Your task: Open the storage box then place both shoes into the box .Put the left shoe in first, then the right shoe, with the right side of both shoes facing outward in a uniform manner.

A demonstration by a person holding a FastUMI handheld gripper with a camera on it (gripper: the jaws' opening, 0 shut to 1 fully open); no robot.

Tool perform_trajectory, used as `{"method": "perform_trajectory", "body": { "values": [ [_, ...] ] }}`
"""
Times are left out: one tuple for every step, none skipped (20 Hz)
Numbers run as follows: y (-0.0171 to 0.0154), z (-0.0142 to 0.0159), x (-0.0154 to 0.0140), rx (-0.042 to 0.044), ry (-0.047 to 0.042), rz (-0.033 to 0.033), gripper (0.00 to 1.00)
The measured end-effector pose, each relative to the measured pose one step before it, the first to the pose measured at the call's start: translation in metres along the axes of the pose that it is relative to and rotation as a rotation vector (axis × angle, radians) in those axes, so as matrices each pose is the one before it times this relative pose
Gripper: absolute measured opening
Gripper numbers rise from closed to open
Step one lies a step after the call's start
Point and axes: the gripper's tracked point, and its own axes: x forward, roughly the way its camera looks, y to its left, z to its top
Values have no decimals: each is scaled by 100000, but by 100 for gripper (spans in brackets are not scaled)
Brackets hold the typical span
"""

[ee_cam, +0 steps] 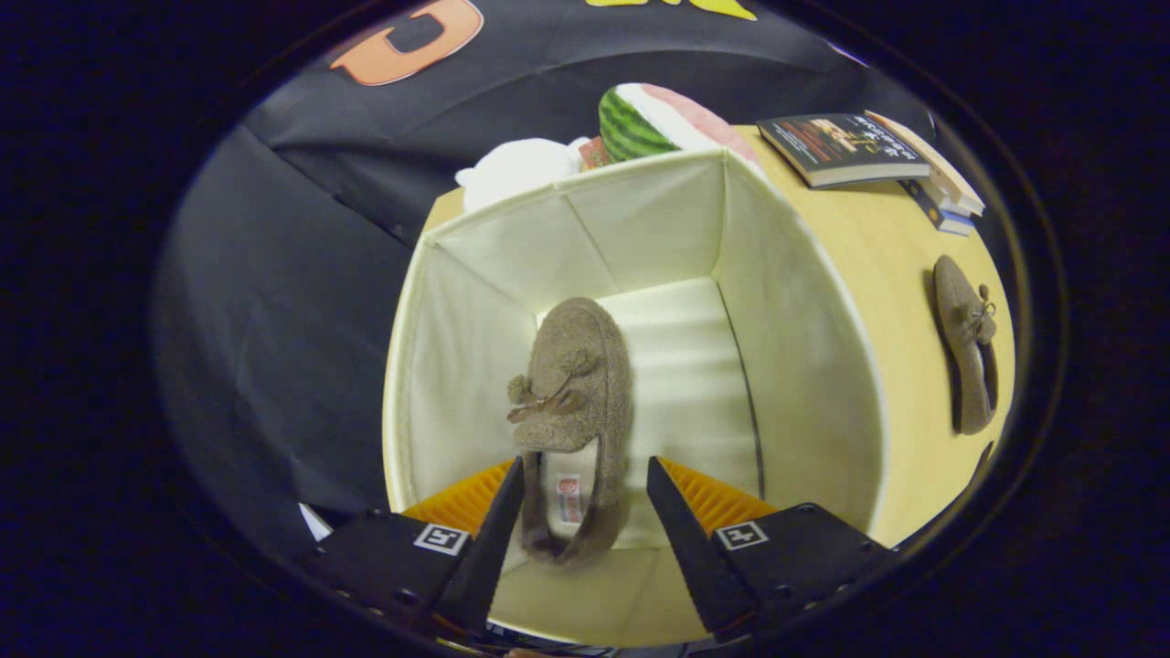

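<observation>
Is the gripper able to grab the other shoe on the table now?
Probably yes. The gripper is open above the box, and the second shoe lies alone on the table, nothing covering it.

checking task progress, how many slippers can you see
2. One brown fuzzy slipper lies inside the cream fabric storage box, its heel between the open hand-held gripper fingers. The other brown fuzzy slipper lies on the yellow wooden table, beside the box.

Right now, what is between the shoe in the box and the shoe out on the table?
In the gripper view, only the box's side wall and bare tabletop separate the boxed shoe from the other shoe. The open fingers straddle the boxed shoe's heel.
</observation>
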Motion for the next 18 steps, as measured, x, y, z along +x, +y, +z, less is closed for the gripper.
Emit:
{"method": "perform_trajectory", "body": {
  "values": [
    [36,332,-1578,-2670,-1799,772,87],
    [331,444,-1336,-2333,-2620,2027,92],
    [132,509,-1698,-2249,-2866,1747,97],
    [-110,733,-1690,-1644,-3291,1140,96],
    [-61,657,-1552,-1336,-3126,1508,96],
    [-166,645,-1496,-1155,-2604,1339,96],
    [-418,711,-1532,-870,-2310,1105,96],
    [-684,755,-1415,-776,-2155,1258,96],
    [-1005,636,-1191,-628,-1382,422,96],
    [-1145,454,-1237,14,-943,147,96],
    [-1385,350,-981,217,-505,-182,96],
    [-1692,273,-781,558,-489,-633,96],
    [-1791,130,-547,443,-143,-800,96],
    [-1994,39,-320,320,-105,-1176,96],
    [-2079,-18,-184,142,77,-1578,96],
    [-2097,-48,-22,369,-39,-1639,96],
    [-1880,-149,112,410,426,-951,96],
    [-1795,-289,133,253,877,-695,96]
  ]
}}
